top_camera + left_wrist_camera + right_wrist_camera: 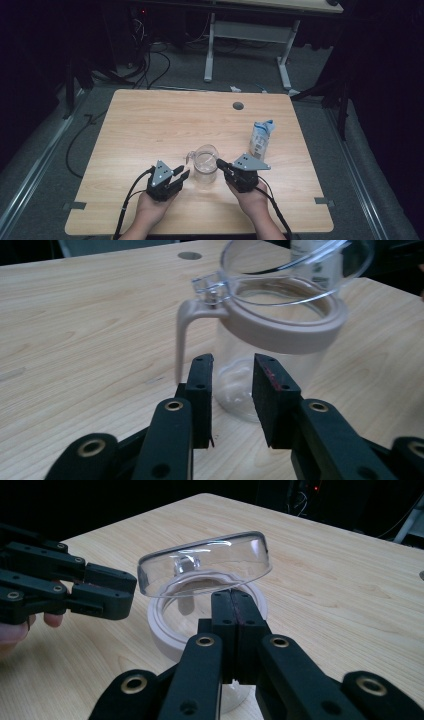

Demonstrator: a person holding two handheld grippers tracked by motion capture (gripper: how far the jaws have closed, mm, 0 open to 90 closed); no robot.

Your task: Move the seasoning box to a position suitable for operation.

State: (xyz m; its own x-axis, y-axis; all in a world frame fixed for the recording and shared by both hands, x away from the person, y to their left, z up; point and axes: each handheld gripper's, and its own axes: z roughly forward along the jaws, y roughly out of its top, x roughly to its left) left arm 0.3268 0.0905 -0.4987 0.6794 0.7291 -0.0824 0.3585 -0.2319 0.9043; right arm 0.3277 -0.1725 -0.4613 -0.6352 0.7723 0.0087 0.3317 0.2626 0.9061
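Observation:
A clear jar [206, 165] with a beige collar [280, 325] and a beige handle [182, 335] stands near the table's front middle. Its hinged clear lid [205, 565] is tilted up, half raised. My right gripper [236, 596] comes in from the jar's right [220, 162], its jaws pressed together at the lid's free edge. My left gripper [232, 367] is open just short of the jar's lower body, with the handle a little to the left of its jaws. It sits left of the jar [182, 172] and also appears in the right gripper view [129, 595].
A blue and white carton [261, 137] stands upright behind and to the right of the jar. The wooden table [150, 125] has a round cable hole [238, 105] near its far edge. Cables trail from both grippers over the front edge.

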